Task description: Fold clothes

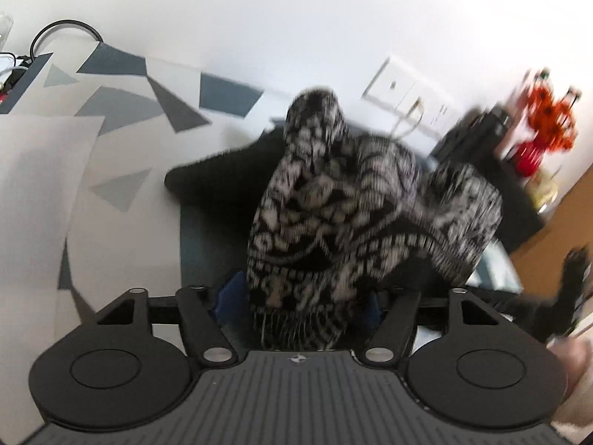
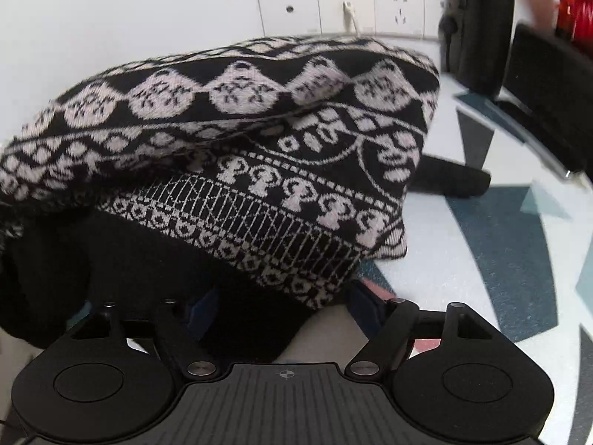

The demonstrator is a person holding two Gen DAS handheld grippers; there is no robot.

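Here, a black-and-white patterned knit sweater (image 1: 333, 215) is lying bunched in a heap on a table (image 1: 122, 155) covered with a white, grey and dark-blue geometric cloth. In the left wrist view, motion blur is softening the picture. The left gripper (image 1: 296, 304) is standing with its jaws apart, blue pads (image 1: 228, 296) showing at 9 and 3 o'clock of the sweater's ribbed hem, which is hanging between them; whether the pads are touching the knit cannot be told. A plain black garment (image 1: 218, 174) is lying under the sweater, reaching out toward 10 o'clock. At 2 o'clock, a red pot of orange flowers (image 1: 545, 126) is standing near a black case (image 1: 478, 129), with a white socket panel (image 1: 404, 92) on the wall behind.

In the right wrist view, the right gripper (image 2: 285, 307) is likewise standing with its jaws apart, the sweater's (image 2: 237, 141) patterned edge drooping between them over black fabric (image 2: 74, 282) that is filling the 9 o'clock side. The knit is sitting in thick layers, one slumped over another, spreading from centre frame toward 12 o'clock. The patterned tabletop (image 2: 500, 244) is showing bare at 3 o'clock. A row of wall sockets (image 2: 344, 9), one with a white cable plugged in, is running along 12 o'clock, and the black case (image 2: 478, 26) is standing at 1 o'clock.
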